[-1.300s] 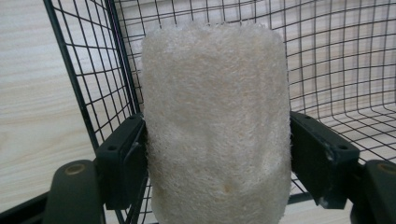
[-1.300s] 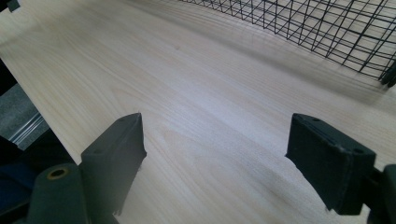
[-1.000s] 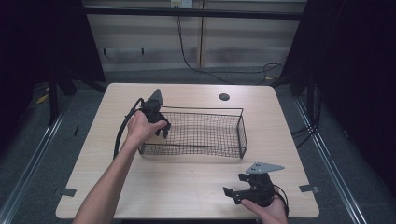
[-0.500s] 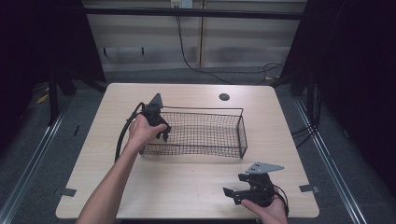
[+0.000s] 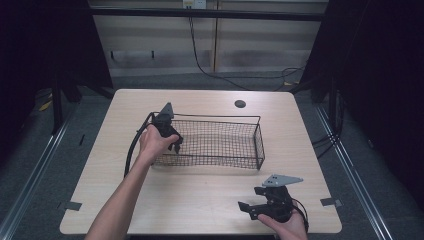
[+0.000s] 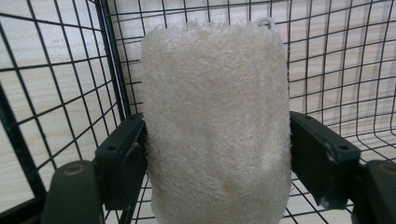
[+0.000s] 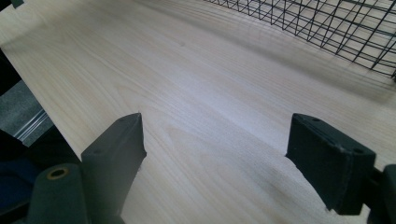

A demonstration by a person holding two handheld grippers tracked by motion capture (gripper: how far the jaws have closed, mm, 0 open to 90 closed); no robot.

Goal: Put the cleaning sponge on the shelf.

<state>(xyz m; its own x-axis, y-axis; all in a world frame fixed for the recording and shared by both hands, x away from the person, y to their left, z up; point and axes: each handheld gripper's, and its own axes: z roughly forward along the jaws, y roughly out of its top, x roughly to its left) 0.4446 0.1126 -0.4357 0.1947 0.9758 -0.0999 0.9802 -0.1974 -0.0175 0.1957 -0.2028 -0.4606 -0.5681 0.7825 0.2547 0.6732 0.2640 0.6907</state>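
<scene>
A black wire basket (image 5: 220,141) stands in the middle of the light wooden table (image 5: 200,190). My left gripper (image 5: 172,142) reaches down into the basket's left end, held by a hand. In the left gripper view it (image 6: 217,154) is shut on a pale cream loofah sponge (image 6: 215,121), which stands upright between the jaws, with the basket's mesh (image 6: 56,93) close behind and to the left. My right gripper (image 5: 252,207) rests low at the table's front right, jaws wide open over bare wood (image 7: 215,135), nothing between them.
A small dark round hole (image 5: 240,104) sits near the table's far edge. A black cable (image 5: 131,150) trails from the left gripper down the table's left side. The basket's near corner (image 7: 327,28) lies ahead of the right gripper. Floor rails run on both sides.
The left hand and its gripper have shifted slightly lower at the basket's left end. The right gripper has stayed put.
</scene>
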